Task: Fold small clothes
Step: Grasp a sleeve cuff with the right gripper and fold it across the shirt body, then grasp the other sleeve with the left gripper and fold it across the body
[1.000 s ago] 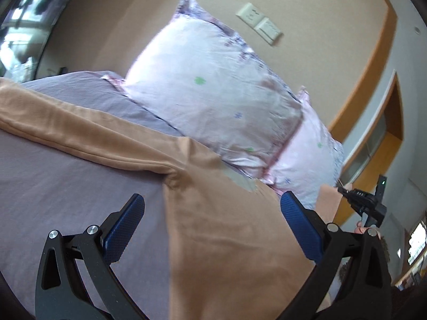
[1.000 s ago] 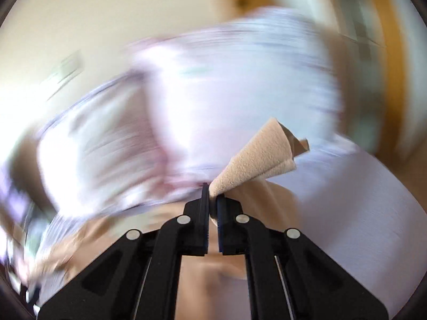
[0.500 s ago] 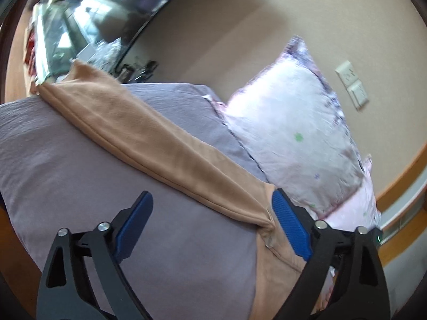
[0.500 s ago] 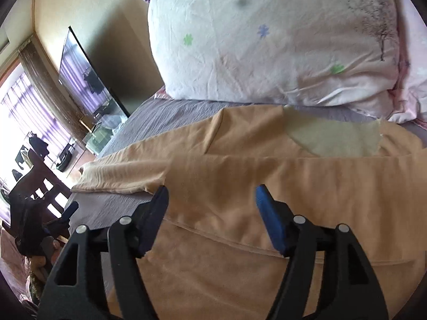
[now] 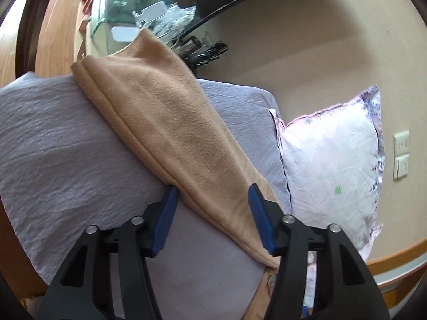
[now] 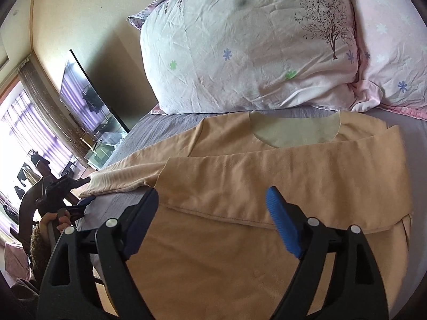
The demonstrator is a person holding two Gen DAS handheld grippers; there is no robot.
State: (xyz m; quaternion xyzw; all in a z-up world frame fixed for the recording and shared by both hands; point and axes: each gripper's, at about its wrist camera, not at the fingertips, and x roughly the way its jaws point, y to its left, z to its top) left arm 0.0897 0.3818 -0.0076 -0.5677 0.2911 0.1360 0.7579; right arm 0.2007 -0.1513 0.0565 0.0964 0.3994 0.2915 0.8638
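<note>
A tan long-sleeved top (image 6: 267, 186) lies flat on the lilac bed sheet (image 6: 170, 122), neck toward the pillows. One sleeve is folded across its chest. The other sleeve (image 5: 165, 122) stretches out over the sheet toward the bed's edge. My left gripper (image 5: 212, 200) is open, its blue pads on either side of that sleeve, low over it. It also shows at the far left of the right wrist view (image 6: 69, 192). My right gripper (image 6: 213, 205) is open and empty above the folded sleeve and body.
Two pale floral pillows (image 6: 250, 48) lean on the wall behind the top. A dark TV (image 6: 88, 93) and a glass stand (image 5: 120, 8) with clutter are past the bed's edge. Wall switches (image 5: 400, 157) sit by the pillow.
My right gripper has let go of the sleeve, which now lies folded across the chest, and it has opened. My left gripper has swung to the outstretched sleeve and come down close over it.
</note>
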